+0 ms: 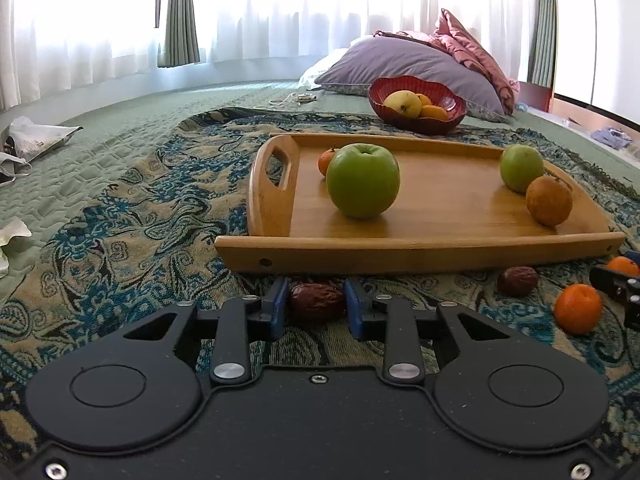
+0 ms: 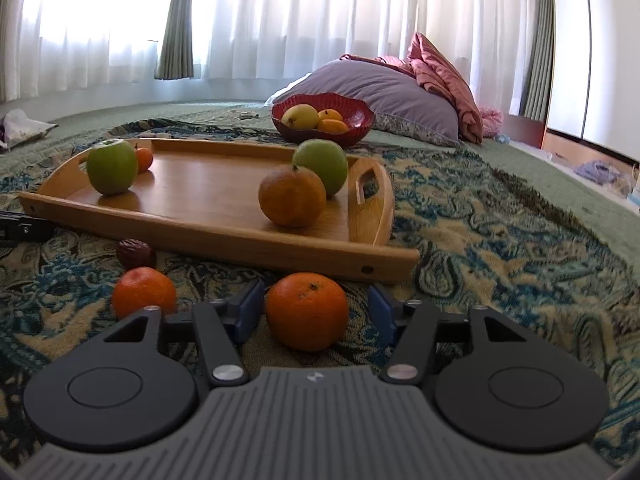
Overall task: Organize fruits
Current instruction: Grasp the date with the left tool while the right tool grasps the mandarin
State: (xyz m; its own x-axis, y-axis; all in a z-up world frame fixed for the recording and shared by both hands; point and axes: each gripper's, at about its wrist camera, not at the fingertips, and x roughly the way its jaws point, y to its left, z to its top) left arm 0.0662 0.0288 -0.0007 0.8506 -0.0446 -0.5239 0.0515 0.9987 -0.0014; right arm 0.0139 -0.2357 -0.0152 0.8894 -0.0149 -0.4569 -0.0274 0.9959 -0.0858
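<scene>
My left gripper (image 1: pixel 317 304) has its blue pads against both sides of a dark red date (image 1: pixel 317 302) lying on the patterned rug in front of the wooden tray (image 1: pixel 420 246). My right gripper (image 2: pixel 316 312) is open around an orange tangerine (image 2: pixel 307 311) on the rug, with gaps on both sides. The tray (image 2: pixel 224 236) holds two green apples (image 1: pixel 362 180) (image 1: pixel 521 168), a large orange (image 1: pixel 549 200) and a small tangerine (image 1: pixel 326 161). Another tangerine (image 2: pixel 143 292) and a second date (image 2: pixel 136 253) lie on the rug.
A red bowl (image 1: pixel 416 102) with yellow and orange fruit stands behind the tray, before a purple pillow (image 1: pixel 404 64). Crumpled bags (image 1: pixel 32 140) lie at the far left on the green quilt. White curtains hang at the back.
</scene>
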